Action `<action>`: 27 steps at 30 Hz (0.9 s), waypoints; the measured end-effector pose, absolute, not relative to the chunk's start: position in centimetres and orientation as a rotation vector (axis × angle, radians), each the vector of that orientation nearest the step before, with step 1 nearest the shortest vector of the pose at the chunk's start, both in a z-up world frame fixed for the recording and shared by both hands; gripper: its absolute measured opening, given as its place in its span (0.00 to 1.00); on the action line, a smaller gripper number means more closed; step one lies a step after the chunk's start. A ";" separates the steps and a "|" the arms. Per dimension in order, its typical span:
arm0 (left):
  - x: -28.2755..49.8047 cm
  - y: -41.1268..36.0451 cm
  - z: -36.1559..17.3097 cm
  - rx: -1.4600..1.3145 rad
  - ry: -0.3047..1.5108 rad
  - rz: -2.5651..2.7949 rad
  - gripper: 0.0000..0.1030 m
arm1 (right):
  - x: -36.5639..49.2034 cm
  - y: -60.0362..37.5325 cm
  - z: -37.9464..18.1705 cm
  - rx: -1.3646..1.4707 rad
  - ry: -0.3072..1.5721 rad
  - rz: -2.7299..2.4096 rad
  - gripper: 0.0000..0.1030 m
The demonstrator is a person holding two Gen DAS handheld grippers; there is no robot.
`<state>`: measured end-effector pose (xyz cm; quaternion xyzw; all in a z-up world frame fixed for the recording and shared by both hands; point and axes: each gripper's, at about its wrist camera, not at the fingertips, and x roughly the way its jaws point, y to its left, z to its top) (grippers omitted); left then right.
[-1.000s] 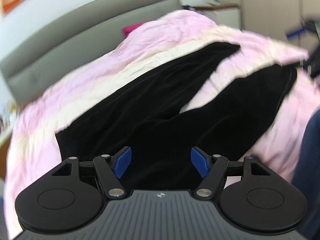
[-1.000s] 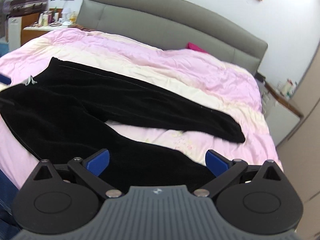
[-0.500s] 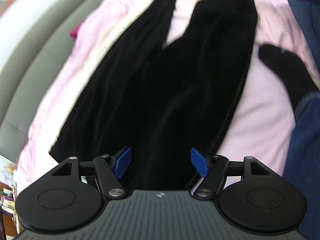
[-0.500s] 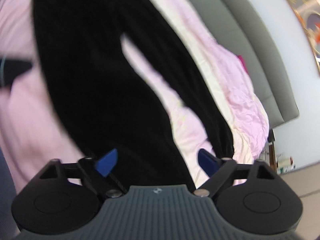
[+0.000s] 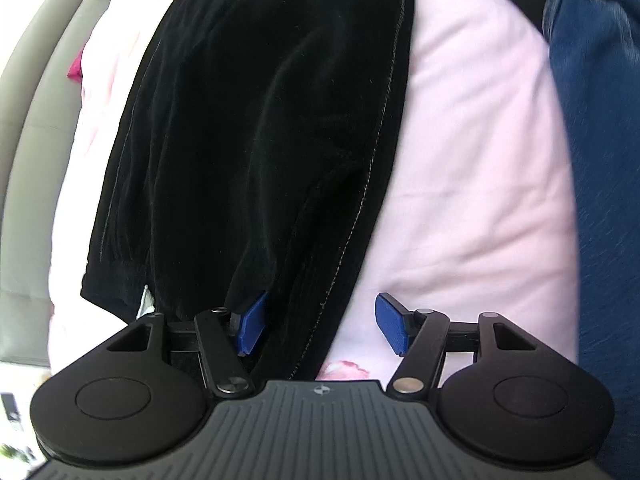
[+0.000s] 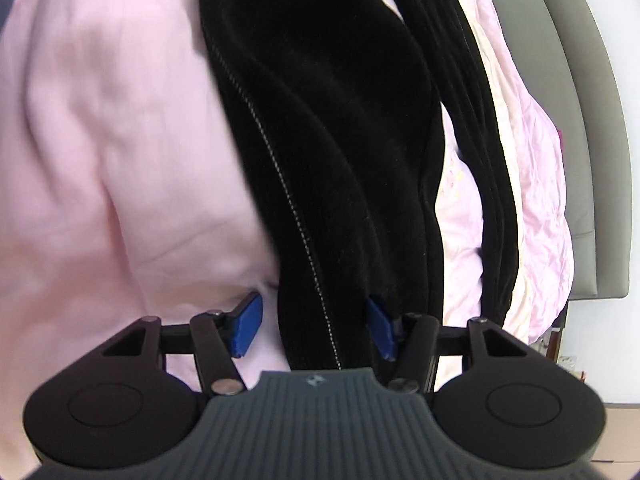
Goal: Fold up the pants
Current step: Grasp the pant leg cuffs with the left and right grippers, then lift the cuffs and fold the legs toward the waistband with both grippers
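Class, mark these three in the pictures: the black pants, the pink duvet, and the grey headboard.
black pants (image 5: 256, 128): left wrist view, middle of the velvety fabric.
pink duvet (image 6: 120, 140): right wrist view, bare stretch left of the pants.
grey headboard (image 6: 592, 128): right wrist view, upholstered face.

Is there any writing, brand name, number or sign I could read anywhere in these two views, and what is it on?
No readable text in either view.
A small pale emblem, not letters, on the left gripper's grey housing.
The same kind of emblem on the right gripper's housing, too blurred to make out.
The black pants and the pink duvet show no label or print with words.
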<state>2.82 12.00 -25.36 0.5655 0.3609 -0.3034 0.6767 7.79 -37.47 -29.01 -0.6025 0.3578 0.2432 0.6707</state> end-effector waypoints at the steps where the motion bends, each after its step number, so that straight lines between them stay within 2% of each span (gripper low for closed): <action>1: 2.3 12.4 -25.8 1.286 0.796 -0.679 0.74 | 8.4 -37.8 -29.6 -1.357 0.803 0.543 0.51; 8: 4.9 14.0 -27.4 1.345 0.727 -0.628 0.76 | 8.7 -37.7 -31.3 -1.414 0.751 0.520 0.51; 9: 5.0 14.0 -27.7 1.359 0.723 -0.636 0.71 | 8.8 -37.7 -31.5 -1.413 0.749 0.516 0.50; 11: 4.3 13.9 -28.0 1.394 0.716 -0.652 0.56 | 8.7 -37.7 -31.9 -1.403 0.752 0.506 0.47; 12: 4.1 13.9 -28.0 1.401 0.713 -0.655 0.43 | 8.8 -37.7 -32.0 -1.401 0.751 0.500 0.45; 13: 4.0 13.9 -27.8 1.402 0.704 -0.650 0.33 | 8.9 -37.8 -32.1 -1.399 0.752 0.498 0.37; 14: 4.1 14.0 -27.4 1.393 0.693 -0.645 0.30 | 8.9 -37.8 -32.1 -1.398 0.755 0.497 0.32; 15: 4.3 14.2 -26.9 1.372 0.687 -0.640 0.27 | 8.9 -37.8 -31.9 -1.401 0.753 0.489 0.17; 16: 4.6 14.3 -26.3 1.348 0.684 -0.636 0.25 | 9.3 -38.0 -31.7 -1.394 0.744 0.468 0.12; 19: 4.8 14.6 -24.6 1.285 0.677 -0.640 0.23 | 10.5 -38.4 -29.6 -1.291 0.761 0.448 0.09; 27: 6.1 15.4 -20.6 1.192 0.597 -0.623 0.22 | 11.3 -38.3 -26.1 -1.293 0.685 0.406 0.08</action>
